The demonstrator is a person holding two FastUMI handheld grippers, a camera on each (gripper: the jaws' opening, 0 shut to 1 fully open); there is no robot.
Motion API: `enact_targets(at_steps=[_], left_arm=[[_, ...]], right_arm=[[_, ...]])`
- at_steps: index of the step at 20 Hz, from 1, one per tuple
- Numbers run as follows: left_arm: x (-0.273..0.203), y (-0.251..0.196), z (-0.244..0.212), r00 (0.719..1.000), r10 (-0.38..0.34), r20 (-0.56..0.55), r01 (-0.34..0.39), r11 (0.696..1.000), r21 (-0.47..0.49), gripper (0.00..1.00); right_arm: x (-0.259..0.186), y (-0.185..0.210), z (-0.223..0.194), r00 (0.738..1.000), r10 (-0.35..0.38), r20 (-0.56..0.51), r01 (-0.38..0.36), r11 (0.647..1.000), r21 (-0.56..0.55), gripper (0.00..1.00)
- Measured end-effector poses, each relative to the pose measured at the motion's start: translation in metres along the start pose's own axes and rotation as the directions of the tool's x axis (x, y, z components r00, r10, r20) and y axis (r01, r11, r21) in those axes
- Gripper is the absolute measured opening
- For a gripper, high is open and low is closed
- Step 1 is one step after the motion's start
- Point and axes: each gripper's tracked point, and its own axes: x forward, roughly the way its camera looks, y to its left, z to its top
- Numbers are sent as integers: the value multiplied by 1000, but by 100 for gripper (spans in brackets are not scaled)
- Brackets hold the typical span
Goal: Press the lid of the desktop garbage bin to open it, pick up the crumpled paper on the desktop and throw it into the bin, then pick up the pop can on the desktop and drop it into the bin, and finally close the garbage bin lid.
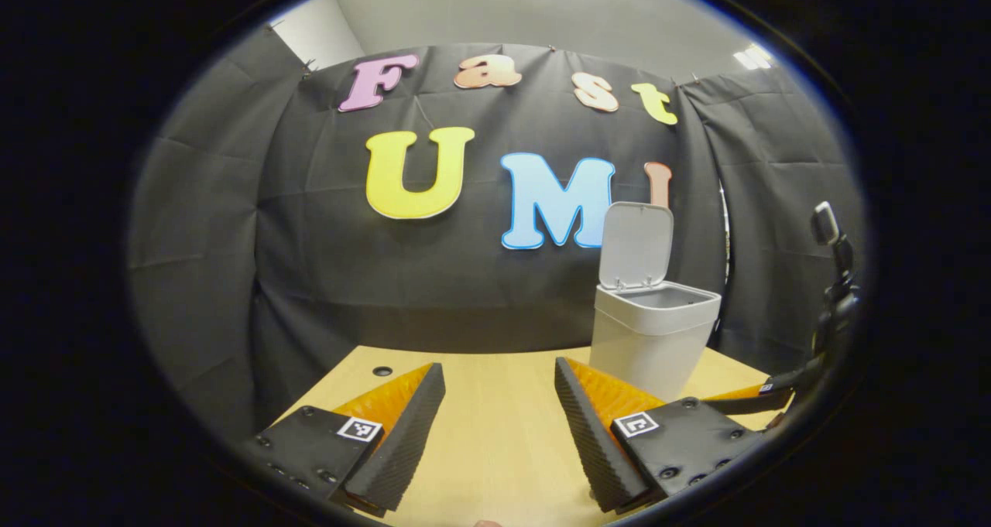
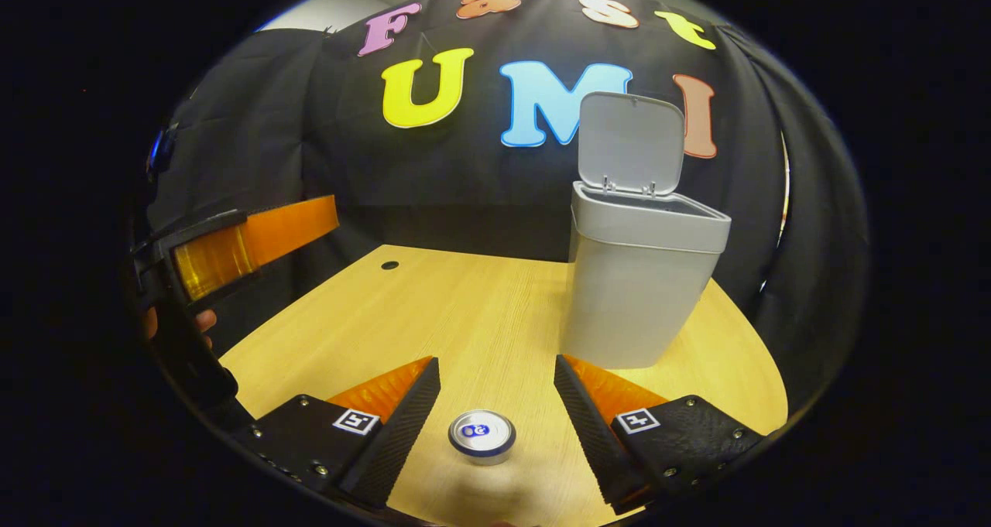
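The grey-white desktop bin [image 2: 639, 287] stands on the wooden table with its lid [image 2: 631, 144] flipped upright, mouth open. A pop can [image 2: 481, 436] stands upright on the table, seen from above, between the fingers of my right gripper [image 2: 495, 391], which is open and not touching it. In the left gripper view the bin [image 1: 650, 337] stands ahead to the right, lid [image 1: 636, 244] up. My left gripper [image 1: 499, 395] is open with nothing between its fingers, above the table. The left gripper [image 2: 232, 248] also appears at the left edge of the right gripper view, held by a hand.
The wooden table [image 2: 464, 318] has a small round hole [image 2: 389, 265] near its back left corner. Black cloth walls close the booth behind and at both sides. The right gripper's body [image 1: 821, 333] rises at the right edge of the left gripper view.
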Motion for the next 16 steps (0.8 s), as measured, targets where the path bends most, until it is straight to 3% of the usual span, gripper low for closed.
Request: enact_targets(at_steps=[8,16], left_arm=[[-14,33,-11,999,46,-14,-46,999,1,94],[-10,20,-14,996,84,-19,-84,996,-13,94]], right_arm=[[17,15,-62,974,3,-225,-4,1000,-4,95],[30,10,-96,935,33,-352,-56,997,-55,95]])
